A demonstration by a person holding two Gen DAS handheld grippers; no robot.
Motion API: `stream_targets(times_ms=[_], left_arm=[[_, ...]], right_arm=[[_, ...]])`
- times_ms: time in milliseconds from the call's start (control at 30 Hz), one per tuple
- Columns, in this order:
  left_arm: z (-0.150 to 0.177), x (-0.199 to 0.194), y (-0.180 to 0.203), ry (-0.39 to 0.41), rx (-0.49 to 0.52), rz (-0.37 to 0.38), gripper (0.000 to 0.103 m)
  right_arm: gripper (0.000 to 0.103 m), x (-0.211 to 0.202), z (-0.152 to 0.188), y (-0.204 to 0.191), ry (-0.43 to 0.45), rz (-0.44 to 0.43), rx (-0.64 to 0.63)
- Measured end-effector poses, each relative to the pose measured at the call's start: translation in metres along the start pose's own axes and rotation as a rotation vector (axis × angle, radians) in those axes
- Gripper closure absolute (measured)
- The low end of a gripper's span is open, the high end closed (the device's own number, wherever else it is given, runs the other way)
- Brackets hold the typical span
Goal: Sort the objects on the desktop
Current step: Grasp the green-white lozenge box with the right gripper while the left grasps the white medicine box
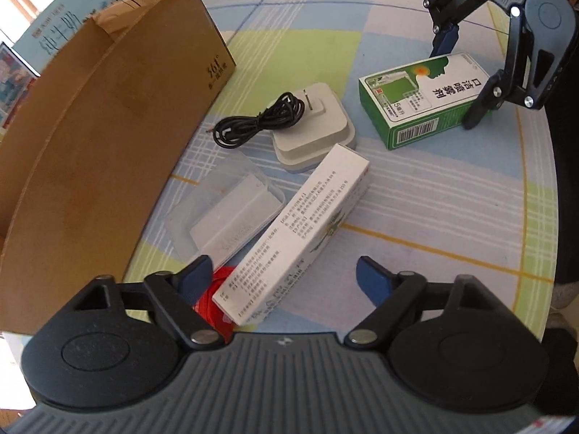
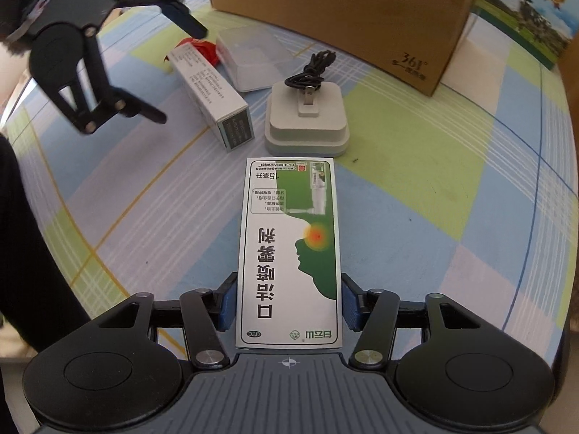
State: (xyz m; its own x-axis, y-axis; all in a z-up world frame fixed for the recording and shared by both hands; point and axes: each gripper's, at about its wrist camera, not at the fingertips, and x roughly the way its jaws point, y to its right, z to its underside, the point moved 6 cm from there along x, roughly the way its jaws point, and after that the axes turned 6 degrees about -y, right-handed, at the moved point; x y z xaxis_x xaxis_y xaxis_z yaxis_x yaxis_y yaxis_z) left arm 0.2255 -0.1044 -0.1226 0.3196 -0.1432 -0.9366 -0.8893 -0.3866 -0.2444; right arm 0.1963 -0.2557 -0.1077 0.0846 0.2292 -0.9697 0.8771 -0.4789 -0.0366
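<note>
A green and white spray box (image 2: 289,253) lies flat on the checked tablecloth, and my right gripper (image 2: 288,303) is shut on it, blue pads pressed to its long sides. The left wrist view shows that same box (image 1: 409,108) with the right gripper (image 1: 462,76) astride it. A long white medicine box (image 1: 300,231) lies slantwise with its near end between the fingers of my left gripper (image 1: 286,275). That gripper is open; its right pad stands clear of the box. From the right wrist, the left gripper (image 2: 177,72) hovers over the white box (image 2: 213,94).
A white plug adapter (image 1: 315,130) with a coiled black cable (image 1: 253,123) sits mid-table. A clear plastic case (image 1: 224,213) and a red item (image 1: 213,296) lie by the white box. A tall cardboard box (image 1: 108,137) stands along the left. The table edge (image 1: 550,217) curves at right.
</note>
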Motion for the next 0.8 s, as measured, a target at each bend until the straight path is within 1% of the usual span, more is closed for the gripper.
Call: stream_targets(times_ms=[33,67,167,233,300,433,633,767,800], left_arm=[[-0.001,0.001,0.0,-0.006,0.0,0.011,0.032],[-0.001,0.002,-0.001,-0.012,0.0,0.017,0.033],[-0.002,0.004,0.001,-0.027,-0.004,0.037,0.044],[-0.001,0.002,0.004,-0.042,-0.011,0.059,0.055],[0.0,0.001,0.008,-0.057,-0.01,0.093,0.061],[0.001,-0.004,0.021,-0.066,-0.012,0.163,0.063],[-0.004,0.001,0.028,-0.059,-0.028,0.144,0.063],[-0.006,0.007,0.028,-0.073,-0.033,0.131,0.063],[-0.007,0.007,0.026,-0.073,-0.037,0.137,0.065]], right_arm=[[0.05,0.0,0.0,0.001,-0.002,-0.002,-0.003],[0.05,0.001,-0.001,0.001,-0.004,-0.005,-0.005],[0.05,0.001,-0.001,0.002,-0.004,-0.012,-0.011],[0.05,0.001,-0.002,0.002,-0.004,-0.018,-0.017],[0.05,0.002,-0.003,0.003,-0.004,-0.027,-0.02],[0.05,0.002,-0.004,0.003,0.002,-0.049,-0.028],[0.05,0.003,-0.004,0.002,0.008,-0.049,-0.041],[0.05,0.003,-0.004,0.002,0.012,-0.04,-0.052],[0.05,0.003,-0.004,0.002,0.013,-0.041,-0.051]])
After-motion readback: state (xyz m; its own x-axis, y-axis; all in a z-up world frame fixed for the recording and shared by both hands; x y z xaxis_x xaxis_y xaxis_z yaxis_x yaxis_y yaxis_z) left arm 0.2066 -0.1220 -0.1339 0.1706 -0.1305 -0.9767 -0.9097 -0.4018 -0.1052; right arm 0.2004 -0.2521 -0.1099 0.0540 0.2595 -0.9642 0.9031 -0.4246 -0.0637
